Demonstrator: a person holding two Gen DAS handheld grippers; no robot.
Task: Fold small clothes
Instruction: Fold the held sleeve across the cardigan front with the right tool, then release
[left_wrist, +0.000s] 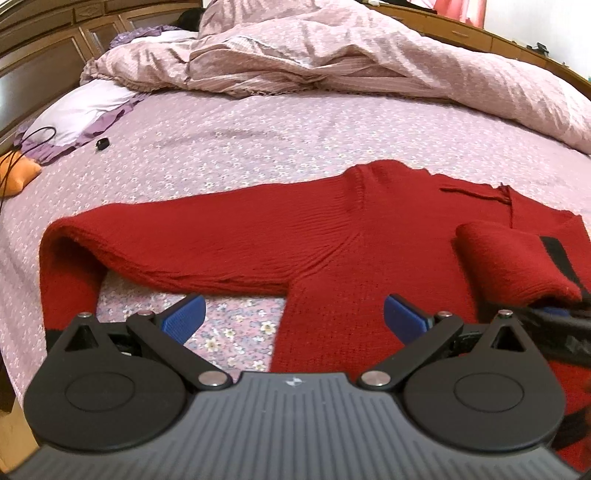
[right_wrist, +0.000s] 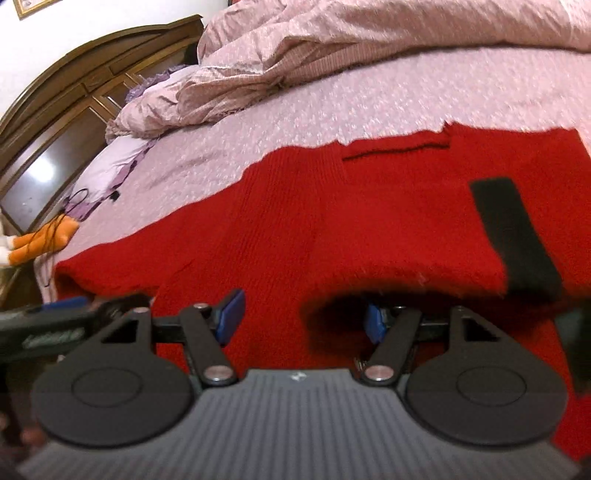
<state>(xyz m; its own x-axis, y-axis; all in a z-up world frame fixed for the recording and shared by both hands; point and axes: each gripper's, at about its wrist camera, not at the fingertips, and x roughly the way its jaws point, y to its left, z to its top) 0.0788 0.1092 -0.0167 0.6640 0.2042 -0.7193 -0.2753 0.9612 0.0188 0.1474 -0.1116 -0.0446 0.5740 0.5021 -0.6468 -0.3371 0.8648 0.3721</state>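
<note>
One red knitted sweater (left_wrist: 332, 236) lies spread across the bed (left_wrist: 258, 144), on a lilac sheet printed with small flowers. At the far left of the left wrist view an orange soft toy (left_wrist: 20, 175) with a black cable (left_wrist: 33, 134) sits at the bed's edge, next to a pale pillow (left_wrist: 79, 114), and a small black object (left_wrist: 102, 143) rests on the sheet nearby. The sweater's left sleeve (left_wrist: 192, 243) stretches out sideways and bends down at its end, the cuff part hanging toward the camera. The knit is ribbed, with a diagonal seam where the sleeve joins the body. Its neckline lies at the far edge, away from the camera. To the right, the other sleeve (left_wrist: 513, 262) is folded over the body, its end marked by a black band (left_wrist: 557, 254).

The left tool (left_wrist: 294, 313) hovers low over the sweater's side edge, its blue pads spread wide and holding nothing. The right tool (right_wrist: 303, 320) is also parted wide; its right pad sits under the raised edge of the folded sleeve (right_wrist: 406, 273), but no grip on the fabric is visible. A rumpled pink quilt (left_wrist: 332, 55) is heaped at the back of the bed.
</note>
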